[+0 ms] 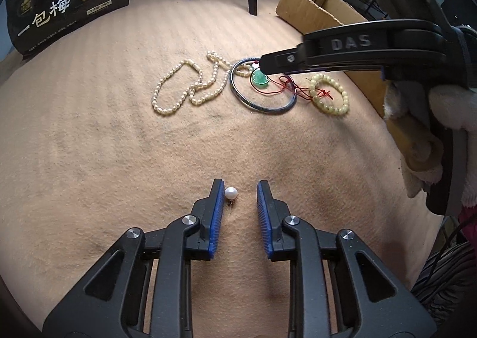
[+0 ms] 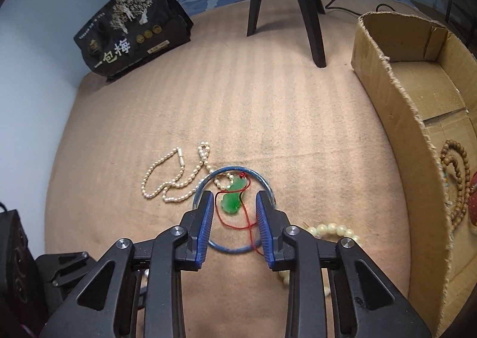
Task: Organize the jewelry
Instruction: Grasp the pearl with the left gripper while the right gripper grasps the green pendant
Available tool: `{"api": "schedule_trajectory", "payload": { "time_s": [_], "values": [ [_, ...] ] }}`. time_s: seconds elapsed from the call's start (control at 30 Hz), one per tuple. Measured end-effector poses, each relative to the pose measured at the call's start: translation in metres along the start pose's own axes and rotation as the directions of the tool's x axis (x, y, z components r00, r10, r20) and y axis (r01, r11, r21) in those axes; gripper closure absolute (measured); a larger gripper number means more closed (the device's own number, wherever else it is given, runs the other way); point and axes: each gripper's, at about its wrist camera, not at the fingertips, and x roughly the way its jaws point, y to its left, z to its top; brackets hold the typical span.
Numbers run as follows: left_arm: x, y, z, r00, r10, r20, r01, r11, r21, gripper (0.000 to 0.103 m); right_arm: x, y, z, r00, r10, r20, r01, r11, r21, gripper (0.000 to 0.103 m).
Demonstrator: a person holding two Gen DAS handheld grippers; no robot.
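While the left hand-held gripper (image 1: pixel 240 189) stood part open around the pearl earring (image 1: pixel 231 193), gripping nothing, the right hand-held gripper (image 2: pixel 235 202) bracketed the jade pendant (image 2: pixel 232 200) inside the blue bangle (image 2: pixel 266 181); both needed centring before squeezing gently.

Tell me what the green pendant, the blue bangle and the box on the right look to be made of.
Green pendant: looks like jade or green glass, glossy and translucent, on a red cord.
Blue bangle: thin rigid ring with a smooth sheen, perhaps glass, enamelled metal or plastic; the pictures don't settle it.
Box: plain brown corrugated cardboard, matte, with frayed cut edges.
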Motion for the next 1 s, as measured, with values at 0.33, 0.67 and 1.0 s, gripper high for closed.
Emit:
{"api": "schedule_trajectory", "payload": {
  "time_s": [0.33,0.67,1.0],
  "values": [
    [0.008,0.000,0.001,1.000,0.008,-0.006,-0.008,1.000,0.023,0.085,0.017,0.008,0.004,0.999,-0.042,-0.009,0.041,0.999,-0.022,0.079],
    [0.011,-0.005,-0.002,0.999,0.049,0.005,-0.049,0.997,0.058,0.095,0.025,0.015,0.005,0.995,-0.096,-0.006,0.096,0.994,-0.054,0.089],
    [0.006,0.000,-0.002,0.999,0.036,0.016,-0.037,0.999,0.032,0.096,0.012,0.010,0.004,0.998,-0.051,0.023,0.051,0.998,-0.021,0.098]
  ]
}}
